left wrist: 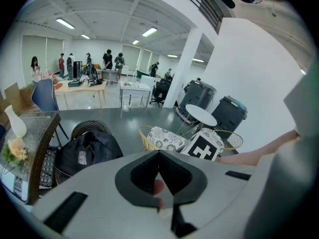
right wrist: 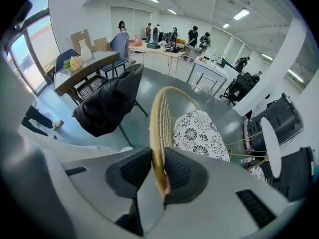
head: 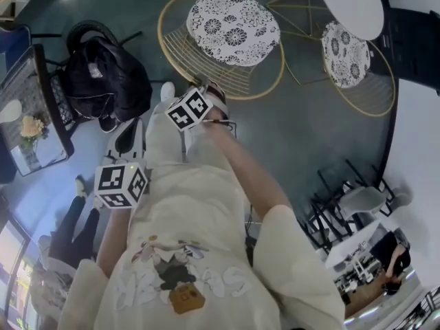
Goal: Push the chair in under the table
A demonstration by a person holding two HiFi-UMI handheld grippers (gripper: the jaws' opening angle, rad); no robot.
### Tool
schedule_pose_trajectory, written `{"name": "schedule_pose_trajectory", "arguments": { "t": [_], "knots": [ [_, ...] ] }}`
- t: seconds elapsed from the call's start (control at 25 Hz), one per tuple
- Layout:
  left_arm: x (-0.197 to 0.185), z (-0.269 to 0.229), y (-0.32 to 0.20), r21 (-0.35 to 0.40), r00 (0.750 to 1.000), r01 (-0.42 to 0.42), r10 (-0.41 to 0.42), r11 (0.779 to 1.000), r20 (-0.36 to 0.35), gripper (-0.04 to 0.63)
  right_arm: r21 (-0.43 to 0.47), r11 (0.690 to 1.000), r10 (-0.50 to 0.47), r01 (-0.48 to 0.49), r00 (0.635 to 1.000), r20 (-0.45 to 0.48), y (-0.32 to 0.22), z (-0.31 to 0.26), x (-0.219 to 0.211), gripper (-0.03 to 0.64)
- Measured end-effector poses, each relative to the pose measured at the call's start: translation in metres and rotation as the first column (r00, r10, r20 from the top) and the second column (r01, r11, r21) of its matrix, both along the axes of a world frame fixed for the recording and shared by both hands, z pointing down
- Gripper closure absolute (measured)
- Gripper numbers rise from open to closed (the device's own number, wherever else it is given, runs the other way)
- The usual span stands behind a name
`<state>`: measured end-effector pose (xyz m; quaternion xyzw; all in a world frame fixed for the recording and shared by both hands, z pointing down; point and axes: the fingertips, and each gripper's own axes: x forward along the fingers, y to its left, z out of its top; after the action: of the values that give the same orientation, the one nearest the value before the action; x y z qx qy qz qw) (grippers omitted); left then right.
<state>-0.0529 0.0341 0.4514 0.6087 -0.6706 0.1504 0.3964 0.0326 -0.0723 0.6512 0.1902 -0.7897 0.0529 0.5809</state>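
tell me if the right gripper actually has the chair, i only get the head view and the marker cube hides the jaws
observer: Yes. In the right gripper view the gold chair rim stands between the pads of the right gripper, and both pads look pressed against it.
operator: left gripper on anything
observer: No. In the left gripper view the left gripper has its tips together with nothing between them, and it is held well short of that rim.
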Motion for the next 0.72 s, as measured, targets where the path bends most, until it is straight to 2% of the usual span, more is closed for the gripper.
{"name": "schedule_pose_trajectory", "arguments": {
  "t": [0.16,0.28,0.44,0.48,0.6,0.64,0.72],
  "knots": [
    [0.010,-0.015,0.009,0.000,1.000,0.013,-0.013,1.000,0.011,0.595,0.015,1.000,-0.003,0.003,1.000,0.010,-0.008,-0.016,0.004,0.534],
    [0.016,-0.007,-0.011,-0.009,1.000,-0.002,0.002,1.000,0.004,0.595,0.000,1.000,0.020,-0.020,1.000,0.012,-0.038,-0.009,0.007,0.534],
    [0.010,0.019,0.036,-0.003,1.000,-0.001,0.001,1.000,-0.008,0.595,0.001,1.000,0.014,-0.014,1.000,0.011,0.005,0.012,-0.005,0.534],
    [0.011,0.019,0.032,-0.003,1.000,-0.005,0.005,1.000,-0.008,0.595,0.003,1.000,0.014,-0.014,1.000,0.011,0.003,0.014,-0.005,0.534],
    [0.016,0.010,-0.025,-0.002,0.999,-0.032,0.032,0.999,-0.006,0.595,-0.005,0.999,0.033,-0.033,0.999,0.012,-0.045,0.009,0.001,0.534],
    [0.015,0.011,-0.025,-0.001,0.999,-0.035,0.035,0.999,-0.006,0.595,-0.008,0.999,0.035,-0.035,0.999,0.010,-0.042,0.011,0.001,0.534],
    [0.010,0.018,0.012,0.006,1.000,-0.027,0.027,1.000,-0.007,0.595,-0.016,1.000,0.027,-0.027,1.000,0.005,-0.001,0.020,-0.004,0.534]
  ]
}}
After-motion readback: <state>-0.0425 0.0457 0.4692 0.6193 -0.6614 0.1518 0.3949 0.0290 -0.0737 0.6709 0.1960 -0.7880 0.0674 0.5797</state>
